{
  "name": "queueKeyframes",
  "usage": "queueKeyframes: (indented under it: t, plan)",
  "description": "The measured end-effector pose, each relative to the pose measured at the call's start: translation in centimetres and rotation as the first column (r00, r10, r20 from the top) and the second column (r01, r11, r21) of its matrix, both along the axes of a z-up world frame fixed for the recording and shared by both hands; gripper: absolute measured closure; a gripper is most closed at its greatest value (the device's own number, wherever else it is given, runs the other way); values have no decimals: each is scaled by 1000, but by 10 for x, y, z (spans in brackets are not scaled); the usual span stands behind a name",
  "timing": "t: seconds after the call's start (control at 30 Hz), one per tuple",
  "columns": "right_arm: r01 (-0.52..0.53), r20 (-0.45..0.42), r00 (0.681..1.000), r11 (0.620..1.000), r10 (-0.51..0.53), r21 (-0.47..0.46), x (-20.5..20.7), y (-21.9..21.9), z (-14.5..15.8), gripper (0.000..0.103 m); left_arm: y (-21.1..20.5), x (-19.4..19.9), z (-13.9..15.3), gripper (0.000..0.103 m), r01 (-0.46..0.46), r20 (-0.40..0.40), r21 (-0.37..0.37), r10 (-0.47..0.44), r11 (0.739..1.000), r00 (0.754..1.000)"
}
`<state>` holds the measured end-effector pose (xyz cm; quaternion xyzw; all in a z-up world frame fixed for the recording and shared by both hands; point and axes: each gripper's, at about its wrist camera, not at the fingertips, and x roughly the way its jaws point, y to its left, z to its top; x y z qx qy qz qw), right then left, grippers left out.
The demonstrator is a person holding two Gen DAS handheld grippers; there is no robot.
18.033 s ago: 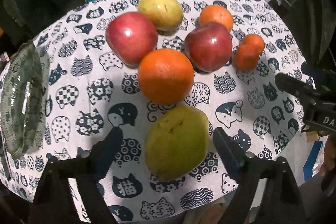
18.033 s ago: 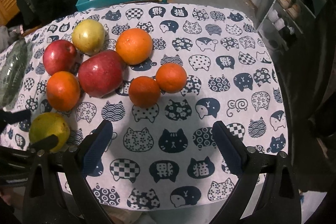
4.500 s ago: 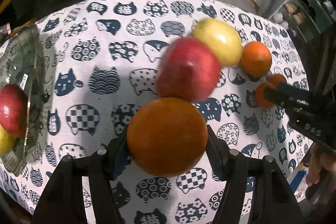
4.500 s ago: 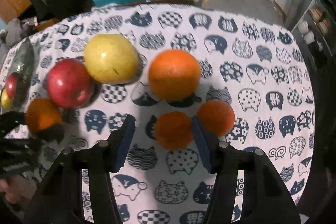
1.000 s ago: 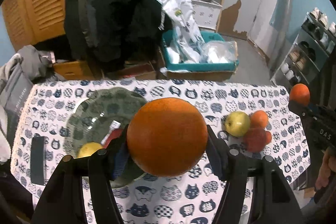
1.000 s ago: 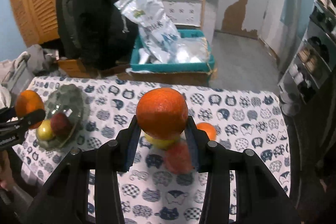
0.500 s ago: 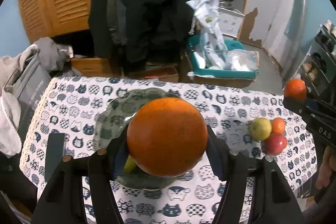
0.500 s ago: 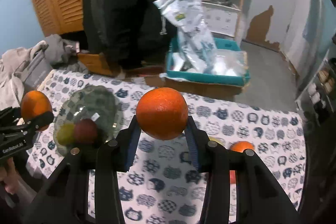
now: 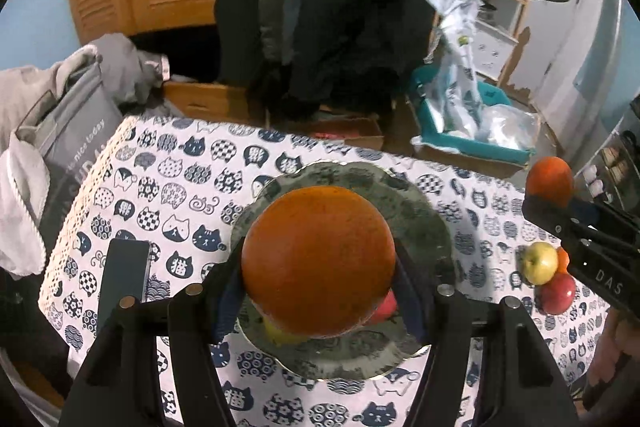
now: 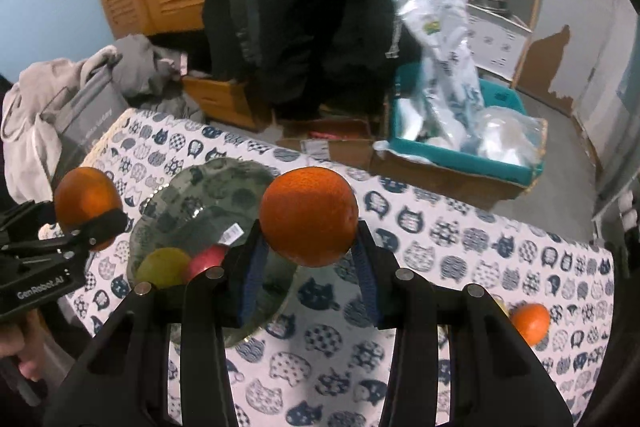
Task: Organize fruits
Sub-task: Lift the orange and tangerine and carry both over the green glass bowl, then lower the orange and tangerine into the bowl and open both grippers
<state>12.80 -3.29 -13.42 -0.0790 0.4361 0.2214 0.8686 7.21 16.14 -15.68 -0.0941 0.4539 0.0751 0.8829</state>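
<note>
- Left gripper (image 9: pixel 320 291): pinches a large orange (image 9: pixel 318 261), held above the glass plate (image 9: pixel 424 219).
- Right gripper (image 10: pixel 308 267): pinches a smaller orange (image 10: pixel 308 215), beside the plate's right rim.
- Plate: holds a yellow-green fruit (image 10: pixel 164 267) and a red apple (image 10: pixel 206 259).
- Cat-print tablecloth (image 9: pixel 168 195): a yellow apple (image 9: pixel 540 263), another red apple (image 9: pixel 558 293) and a small orange (image 10: pixel 530 323) lie well apart from the plate.
</note>
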Motion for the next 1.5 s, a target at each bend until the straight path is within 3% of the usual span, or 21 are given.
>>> queueKeyframes:
  t: [0.63,1.13,1.5]
  plan:
    - [-79,-169,982,997,80,9,32,68,-70,62,38,32,-65,36,-79,-142,-49,72,996,987]
    - [-102,-213,972,995,99,-2,36,89,-91,62,51,34,-97,36,-114,-220,-108,88,988,971]
    - [-117,-239,965,993,110,-18,33,96,-103,62,58,33,-103,36,-125,-230,-124,94,984,969]
